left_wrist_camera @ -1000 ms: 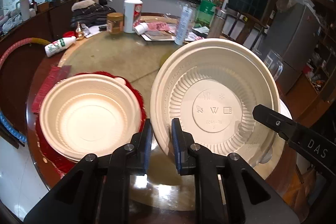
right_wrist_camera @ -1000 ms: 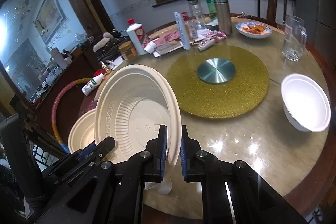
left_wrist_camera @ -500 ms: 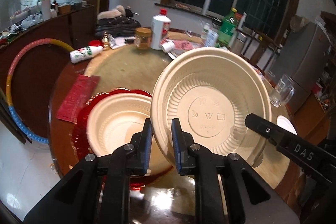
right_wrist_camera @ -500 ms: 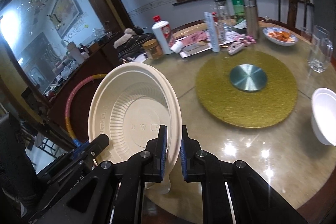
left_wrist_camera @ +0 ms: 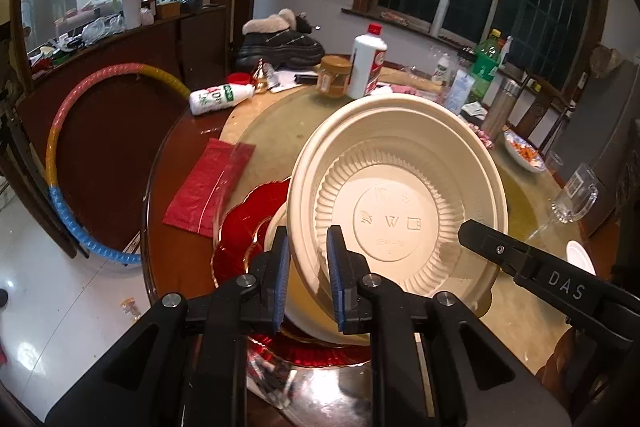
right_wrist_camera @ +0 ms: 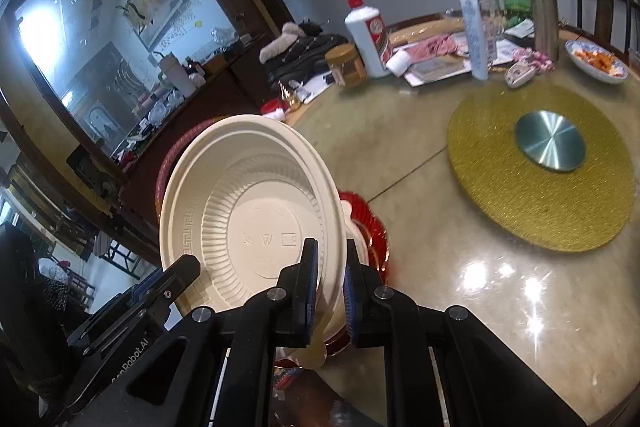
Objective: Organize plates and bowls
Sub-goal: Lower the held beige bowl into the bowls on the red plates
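Bowl [left_wrist_camera: 400, 195] hung tilted between both my tongs — left tongs [left_wrist_camera: 306, 279] and right tongs [right_wrist_camera: 329, 287] each clenched on its rim — above a second bowl [left_wrist_camera: 280, 227] on the red plate [left_wrist_camera: 244, 227]. Nesting remained; a small white bowl [left_wrist_camera: 580, 257] sat well apart on the tabletop [right_wrist_camera: 400, 155].

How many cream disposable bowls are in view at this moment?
2, maybe more hidden. One bowl is held tilted on edge, its rim pinched by the left tongs and right tongs. A second bowl sits behind it on the red plate.
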Action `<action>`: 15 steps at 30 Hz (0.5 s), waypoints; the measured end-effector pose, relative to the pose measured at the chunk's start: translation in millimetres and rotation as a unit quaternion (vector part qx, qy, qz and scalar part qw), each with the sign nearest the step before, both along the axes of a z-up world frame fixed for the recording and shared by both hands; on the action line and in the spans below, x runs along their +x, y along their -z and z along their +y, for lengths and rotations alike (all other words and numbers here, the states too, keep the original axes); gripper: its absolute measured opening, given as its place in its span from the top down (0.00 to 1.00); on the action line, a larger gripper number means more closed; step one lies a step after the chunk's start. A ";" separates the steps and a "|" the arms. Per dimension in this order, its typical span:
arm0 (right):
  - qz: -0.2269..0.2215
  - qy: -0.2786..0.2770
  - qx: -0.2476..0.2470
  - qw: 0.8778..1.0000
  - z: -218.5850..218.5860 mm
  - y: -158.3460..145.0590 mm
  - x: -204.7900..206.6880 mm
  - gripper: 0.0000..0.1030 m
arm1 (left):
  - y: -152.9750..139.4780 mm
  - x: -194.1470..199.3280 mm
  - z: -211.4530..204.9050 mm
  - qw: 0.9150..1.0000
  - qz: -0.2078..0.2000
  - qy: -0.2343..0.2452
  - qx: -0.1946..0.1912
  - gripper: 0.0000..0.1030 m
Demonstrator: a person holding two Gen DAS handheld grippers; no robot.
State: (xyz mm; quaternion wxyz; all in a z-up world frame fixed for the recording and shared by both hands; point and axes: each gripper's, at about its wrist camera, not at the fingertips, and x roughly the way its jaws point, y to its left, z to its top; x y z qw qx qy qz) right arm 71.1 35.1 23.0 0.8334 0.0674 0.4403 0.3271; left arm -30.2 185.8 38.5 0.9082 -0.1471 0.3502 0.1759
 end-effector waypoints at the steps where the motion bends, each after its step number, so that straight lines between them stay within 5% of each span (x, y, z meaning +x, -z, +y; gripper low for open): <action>1: 0.004 -0.001 -0.001 1.000 1.8 3.1 1.1 0.89 | 3.1 0.3 1.2 1.000 0.004 -0.001 0.000 0.85; 15: 0.021 -0.010 -0.027 0.999 19.6 24.1 5.9 0.89 | 23.2 0.7 12.0 0.999 0.032 -0.007 -0.012 0.85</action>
